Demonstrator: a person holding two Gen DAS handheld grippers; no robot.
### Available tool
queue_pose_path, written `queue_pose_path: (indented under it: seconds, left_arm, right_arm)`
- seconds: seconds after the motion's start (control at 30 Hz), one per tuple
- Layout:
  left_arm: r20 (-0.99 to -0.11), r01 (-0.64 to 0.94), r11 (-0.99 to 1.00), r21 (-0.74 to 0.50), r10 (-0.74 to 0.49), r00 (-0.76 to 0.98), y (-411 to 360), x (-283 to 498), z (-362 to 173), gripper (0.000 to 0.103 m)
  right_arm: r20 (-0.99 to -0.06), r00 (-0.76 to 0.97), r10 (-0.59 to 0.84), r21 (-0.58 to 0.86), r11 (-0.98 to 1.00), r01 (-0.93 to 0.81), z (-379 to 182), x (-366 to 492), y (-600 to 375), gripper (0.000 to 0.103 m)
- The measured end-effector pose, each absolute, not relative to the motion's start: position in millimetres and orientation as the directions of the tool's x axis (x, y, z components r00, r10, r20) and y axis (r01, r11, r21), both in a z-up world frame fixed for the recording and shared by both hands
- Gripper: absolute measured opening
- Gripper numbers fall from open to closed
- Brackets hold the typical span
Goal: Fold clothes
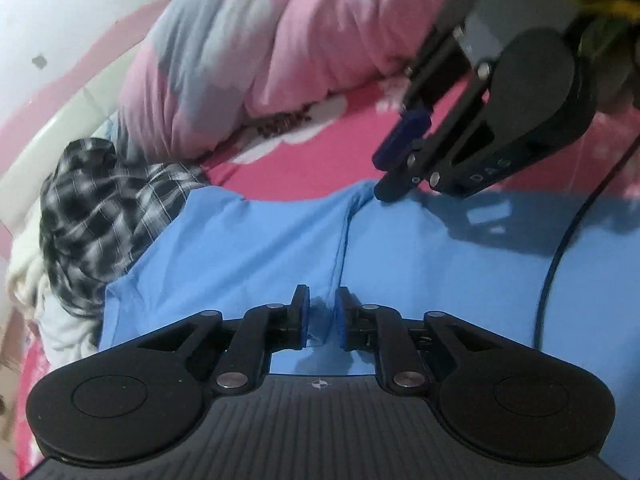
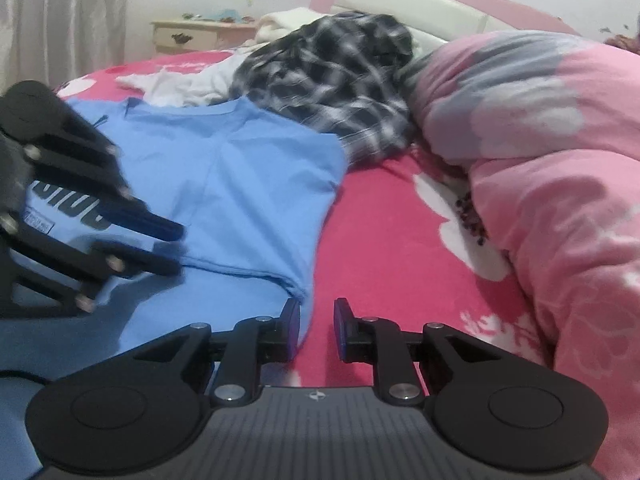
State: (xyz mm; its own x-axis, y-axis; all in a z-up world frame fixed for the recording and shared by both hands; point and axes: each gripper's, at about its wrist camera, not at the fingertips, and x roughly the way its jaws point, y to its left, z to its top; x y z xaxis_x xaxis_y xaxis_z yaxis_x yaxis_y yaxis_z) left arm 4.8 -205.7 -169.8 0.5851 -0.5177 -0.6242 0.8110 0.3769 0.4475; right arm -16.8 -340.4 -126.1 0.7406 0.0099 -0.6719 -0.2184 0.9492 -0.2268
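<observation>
Both grippers are held over a blue T-shirt (image 2: 224, 184) spread on a bed with a pink floral sheet (image 2: 392, 248). Left gripper (image 1: 323, 316): the jaws stand slightly apart, with a ridge of the blue fabric seen in the gap; no contact of the pads with the cloth can be confirmed. Right gripper (image 2: 317, 328): the jaws are parted by a narrow gap above the shirt's folded edge, nothing being pinched. A checked garment (image 2: 332, 80) is heaped at the shirt's far edge, with a white garment (image 2: 192, 84) beside it. A pink quilt (image 2: 540, 140) is bunched at the right.
</observation>
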Motion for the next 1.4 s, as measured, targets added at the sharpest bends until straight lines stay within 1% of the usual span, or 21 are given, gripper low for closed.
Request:
queue_pose_path:
  seconds: [0.07,0.2,0.27,0.33,0.43,0.53,0.63,0.7,0.83,0.9,1.0,1.03,1.1,1.13,1.2,1.23,1.3,1.33,1.37,1.4]
  left_arm:
    - [-0.63,0.81,0.395,0.433,-0.51,0.585,-205.8,6.3,-170.6,0.011]
    - [-0.625,0.802,0.415,0.431,-0.504,0.596,-205.4,8.1,-171.2,0.005]
    - [-0.626,0.806,0.429,0.409,-0.511,0.589,-203.2,10.2,-166.8,0.003]
    - [-0.641,0.824,0.447,0.347,-0.528,0.557,-198.4,12.4,-156.3,0.003]
    - [-0.673,0.848,0.444,0.288,-0.536,0.509,-192.7,14.0,-152.4,0.003]
    - [-0.701,0.859,0.423,0.288,-0.518,0.49,-192.9,13.8,-162.5,0.003]
    - [-0.696,0.862,0.436,0.26,-0.534,0.48,-189.4,13.8,-160.1,0.005]
    - [-0.694,0.871,0.446,0.204,-0.562,0.45,-182.2,15.9,-153.0,0.009]
    - [-0.674,0.868,0.494,0.053,-0.623,0.396,-167.5,26.7,-137.4,0.012]
    - [-0.665,0.846,0.534,0.009,-0.629,0.404,-167.6,35.7,-136.2,0.014]
    - [-0.696,0.821,0.57,0.032,-0.577,0.428,-180.4,45.7,-153.1,0.014]
    - [-0.709,0.815,0.577,0.043,-0.557,0.432,-183.8,47.4,-161.4,0.014]
    - [-0.697,0.809,0.585,0.059,-0.556,0.453,-183.3,43.0,-167.3,0.014]
    - [-0.687,0.807,0.587,0.067,-0.559,0.464,-182.5,40.1,-169.3,0.014]
    - [-0.678,0.806,0.586,0.079,-0.562,0.475,-181.0,37.3,-170.5,0.014]
    - [-0.675,0.807,0.585,0.08,-0.564,0.476,-180.5,37.2,-170.8,0.014]
    - [-0.676,0.809,0.583,0.074,-0.568,0.471,-180.0,39.3,-170.3,0.014]
    - [-0.677,0.808,0.585,0.066,-0.569,0.467,-179.7,40.8,-169.8,0.014]
    - [-0.678,0.806,0.589,0.057,-0.57,0.464,-179.3,41.7,-169.4,0.014]
    - [-0.678,0.804,0.592,0.049,-0.571,0.462,-178.9,42.1,-169.5,0.014]
  right_arm:
    - [-0.672,0.74,0.012,-0.246,0.939,-0.239,-129.6,-16.7,-336.2,0.019]
    - [-0.676,0.737,0.021,-0.265,0.926,-0.269,-135.3,-16.0,-331.1,0.019]
    - [-0.676,0.736,0.033,-0.253,0.928,-0.273,-135.3,-15.2,-331.5,0.014]
    - [-0.672,0.74,0.035,-0.245,0.932,-0.266,-133.7,-15.8,-331.9,0.013]
    - [-0.675,0.737,0.036,-0.228,0.94,-0.255,-133.5,-16.3,-333.6,0.013]
    - [-0.687,0.726,0.04,-0.203,0.948,-0.245,-135.1,-16.1,-336.2,0.013]
    - [-0.702,0.709,0.065,-0.144,0.962,-0.231,-129.9,-19.0,-340.4,0.013]
    - [-0.7,0.705,0.115,-0.087,0.966,-0.244,-118.8,-24.8,-344.8,0.013]
    - [-0.65,0.733,0.201,0.04,0.972,-0.231,-92.6,-18.9,-353.7,0.013]
    - [-0.628,0.746,0.222,0.095,0.973,-0.209,-88.4,-0.2,-356.1,0.013]
    - [-0.636,0.735,0.235,0.158,0.972,-0.174,-98.9,33.1,-358.5,0.013]
    - [-0.66,0.71,0.243,0.187,0.97,-0.158,-108.0,43.3,-360.6,0.013]
    - [-0.728,0.637,0.255,0.234,0.965,-0.118,-130.1,60.7,-365.6,0.013]
    - [-0.736,0.626,0.258,0.247,0.963,-0.107,-134.3,61.5,-369.0,0.009]
    - [-0.724,0.633,0.274,0.282,0.955,-0.091,-131.8,62.1,-376.7,0.009]
    - [-0.71,0.644,0.285,0.308,0.948,-0.081,-125.8,63.9,-380.8,0.014]
    - [-0.675,0.671,0.307,0.361,0.93,-0.062,-115.3,77.0,-387.2,0.014]
    - [-0.662,0.683,0.308,0.382,0.923,-0.046,-112.5,89.4,-390.4,0.021]
    - [-0.651,0.695,0.305,0.401,0.916,-0.027,-110.2,103.3,-393.6,0.037]
    - [-0.638,0.704,0.311,0.423,0.906,-0.017,-111.2,115.9,-397.5,0.044]
